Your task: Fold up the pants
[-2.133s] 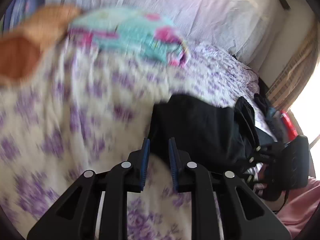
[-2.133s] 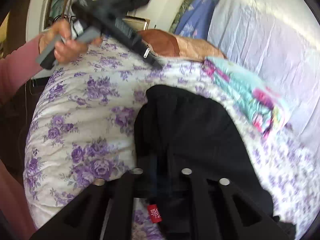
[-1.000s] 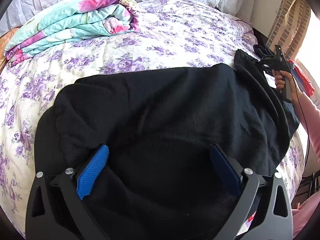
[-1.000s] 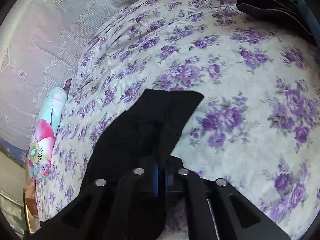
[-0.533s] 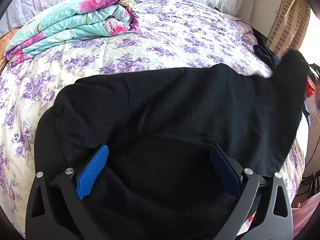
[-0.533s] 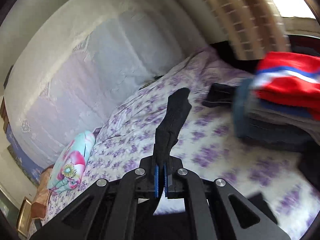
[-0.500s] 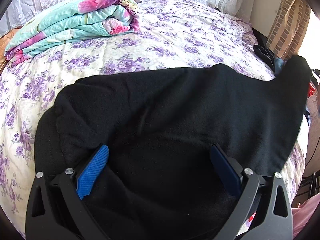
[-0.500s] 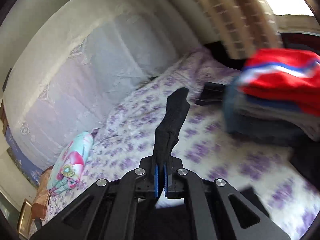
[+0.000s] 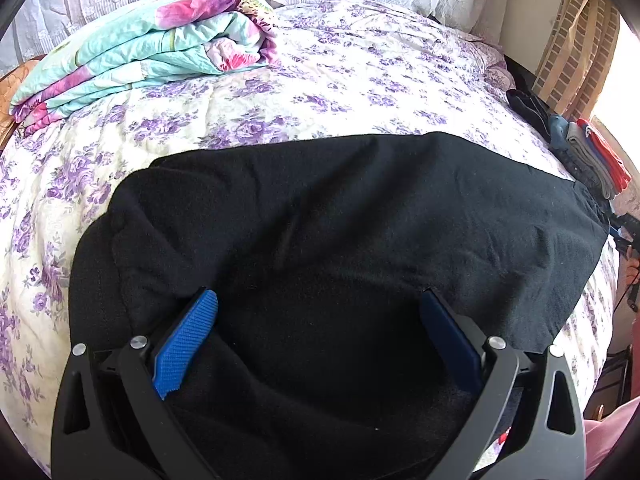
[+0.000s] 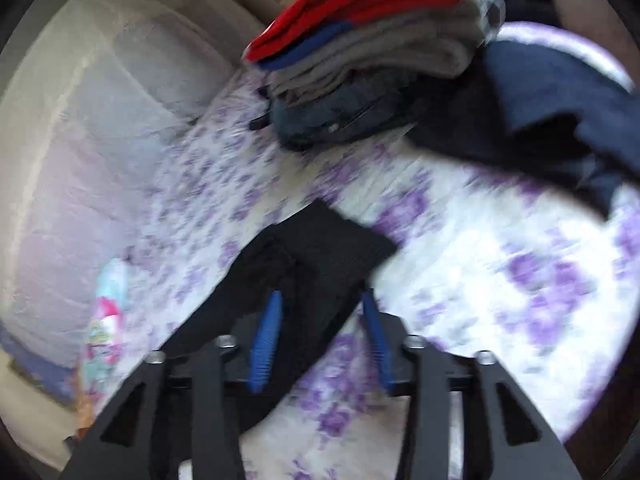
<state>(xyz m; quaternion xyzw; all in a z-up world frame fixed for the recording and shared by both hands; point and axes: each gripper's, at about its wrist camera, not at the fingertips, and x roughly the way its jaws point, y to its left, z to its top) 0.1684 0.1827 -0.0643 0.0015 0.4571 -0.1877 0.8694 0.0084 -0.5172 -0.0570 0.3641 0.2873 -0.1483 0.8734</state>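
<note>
Pants (image 9: 340, 220) were spread mid-frame on the bed (image 9: 360, 72); soft, limp, best pinched at hem corners. Left tool (image 9: 320, 320) and right tool (image 10: 320, 312) were agape, gripping nothing.

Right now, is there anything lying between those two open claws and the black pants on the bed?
Nothing visible. The left gripper has its fingers spread directly over the black pants; the right gripper is open around the pants' end, no other item between.
</note>
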